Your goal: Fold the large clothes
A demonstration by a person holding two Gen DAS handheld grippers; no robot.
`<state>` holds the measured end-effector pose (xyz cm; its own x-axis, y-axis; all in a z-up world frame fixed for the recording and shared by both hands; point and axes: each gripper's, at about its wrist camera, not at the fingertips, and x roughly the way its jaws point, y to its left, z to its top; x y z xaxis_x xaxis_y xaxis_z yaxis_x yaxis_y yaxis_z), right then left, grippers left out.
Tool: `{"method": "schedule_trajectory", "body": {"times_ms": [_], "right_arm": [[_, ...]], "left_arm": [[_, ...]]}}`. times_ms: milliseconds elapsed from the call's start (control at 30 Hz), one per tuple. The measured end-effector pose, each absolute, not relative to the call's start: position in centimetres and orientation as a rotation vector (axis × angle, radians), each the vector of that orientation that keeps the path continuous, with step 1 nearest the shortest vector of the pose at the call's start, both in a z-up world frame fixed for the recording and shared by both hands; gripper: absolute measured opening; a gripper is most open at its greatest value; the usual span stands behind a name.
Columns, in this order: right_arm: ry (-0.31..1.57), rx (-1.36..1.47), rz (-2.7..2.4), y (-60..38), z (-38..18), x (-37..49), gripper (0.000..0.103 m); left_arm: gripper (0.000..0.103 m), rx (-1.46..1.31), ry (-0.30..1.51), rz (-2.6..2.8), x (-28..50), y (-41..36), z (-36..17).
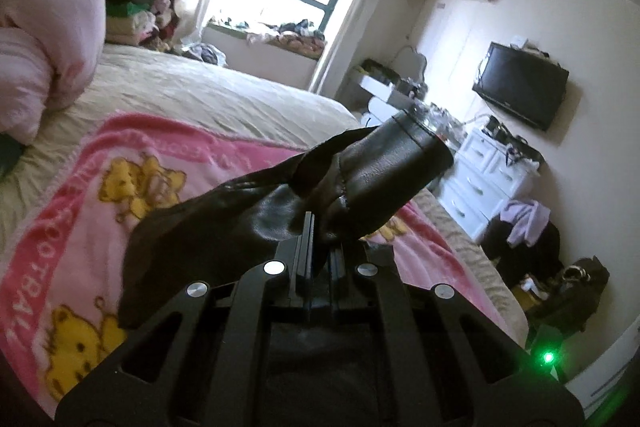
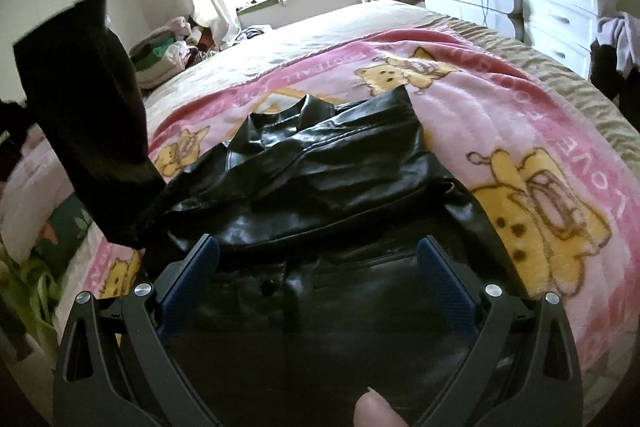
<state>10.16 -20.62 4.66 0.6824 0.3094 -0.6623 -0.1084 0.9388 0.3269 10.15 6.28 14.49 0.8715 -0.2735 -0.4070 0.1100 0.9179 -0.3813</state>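
A black leather jacket point(image 2: 320, 163) lies on a pink cartoon blanket point(image 2: 500, 115) on the bed. My left gripper point(image 1: 316, 227) is shut on the jacket's sleeve point(image 1: 392, 167) and holds it up above the blanket point(image 1: 80, 227); the cuff sticks out past the fingers. The raised sleeve point(image 2: 88, 131) also shows at the left of the right wrist view. My right gripper point(image 2: 320, 259) is open and empty, its blue pads point(image 2: 444, 283) on either side of the jacket's front, just above it.
A pink duvet point(image 1: 44, 59) is bunched at the head of the bed. Piled clothes point(image 1: 136, 15) lie by the window. A white dresser point(image 1: 484, 179) and a wall TV point(image 1: 520, 87) stand beyond the bed's right edge.
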Motion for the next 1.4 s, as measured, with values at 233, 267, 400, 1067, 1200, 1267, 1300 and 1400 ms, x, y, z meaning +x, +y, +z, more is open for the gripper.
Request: {"method": "schedule_trajectory", "body": {"times_ms": [233, 267, 400, 1067, 1200, 1267, 1300, 1400], "right_arm": [[0.772, 0.342, 0.183, -24.2, 4.6, 10.2, 0.098], [0.772, 0.353, 0.179, -24.7, 4.6, 10.2, 0.098], [0.776, 0.383, 0.154, -26.1, 4.2, 10.4, 0.098], [0.989, 0.685, 0.331, -24.9, -1.1, 13.7, 0.098], [1.067, 0.724, 0.361, -23.1, -2.9, 15.1, 0.098], [1.092, 0.734, 0.373, -22.2, -3.6, 15.6, 0.098], [1.1, 0.739, 0.38, -21.8, -3.9, 15.9, 0.098], [1.119, 0.733, 0.381, -20.7, -4.5, 16.8, 0.093]], "left_arm": [[0.001, -0.314, 0.569, -0.265, 11.6, 2.2, 11.5], [0.001, -0.301, 0.592, -0.274, 11.9, 1.5, 10.7], [0.001, -0.242, 0.662, -0.289, 12.6, -0.8, 8.2], [0.036, 0.242, 0.904, -0.161, 10.7, -6.9, -3.9], [0.066, 0.284, 0.907, -0.145, 9.7, -6.7, -4.4], [0.084, 0.252, 0.916, -0.165, 9.0, -6.1, -4.4], [0.084, 0.225, 0.913, -0.183, 8.5, -5.6, -4.2], [0.084, 0.166, 0.917, -0.19, 7.6, -4.0, -3.7]]}}
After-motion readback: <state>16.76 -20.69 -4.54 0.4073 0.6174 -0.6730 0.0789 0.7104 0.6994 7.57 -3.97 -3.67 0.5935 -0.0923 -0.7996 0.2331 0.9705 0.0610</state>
